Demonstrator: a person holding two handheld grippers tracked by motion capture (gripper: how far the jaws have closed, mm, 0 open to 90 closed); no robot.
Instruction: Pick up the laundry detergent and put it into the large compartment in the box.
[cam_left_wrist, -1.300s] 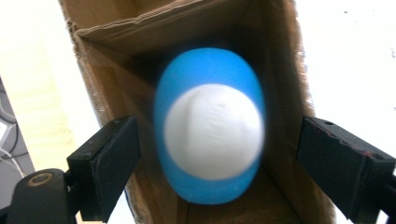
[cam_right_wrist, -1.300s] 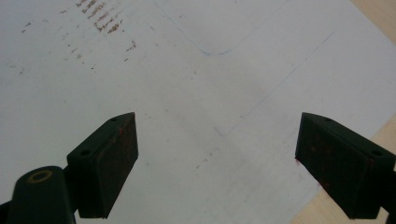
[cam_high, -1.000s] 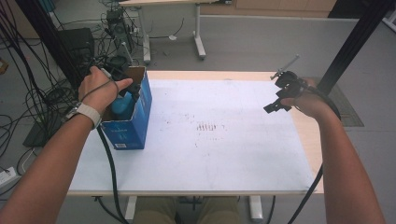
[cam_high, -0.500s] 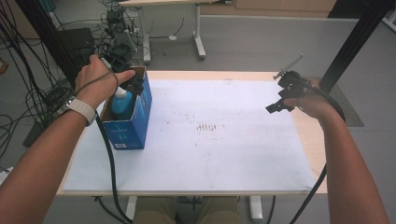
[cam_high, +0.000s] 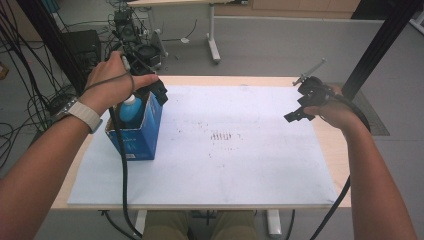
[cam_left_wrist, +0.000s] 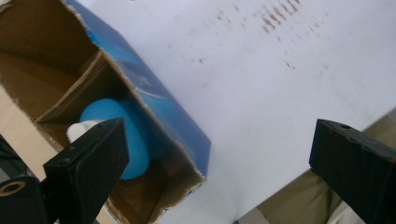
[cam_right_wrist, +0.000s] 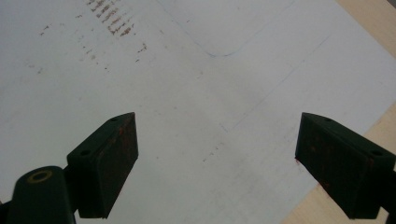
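Tabletop (cam_high: 260, 170): white sheet fills mid-frame, bare working room.
Box (cam_high: 136, 134): blue carton at left, top open, keeps the bottle upright.
Bottle (cam_high: 130, 108): stands inside the box.
Left tongs (cam_left_wrist: 219, 163): above box, jaws just opened wide, nothing between them.
Right tongs (cam_right_wrist: 217, 161): right of frame, spread, empty, kept clear.

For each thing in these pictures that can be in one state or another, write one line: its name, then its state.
Blue box: upright on the table, top open.
Blue bottle: standing inside the blue box, white cap on.
Left gripper: above the box, jaws open after just opening wider, nothing between them.
Right gripper: over the white sheet, jaws open, holding nothing.
White sheet: flat on the table, marked with brown stains.
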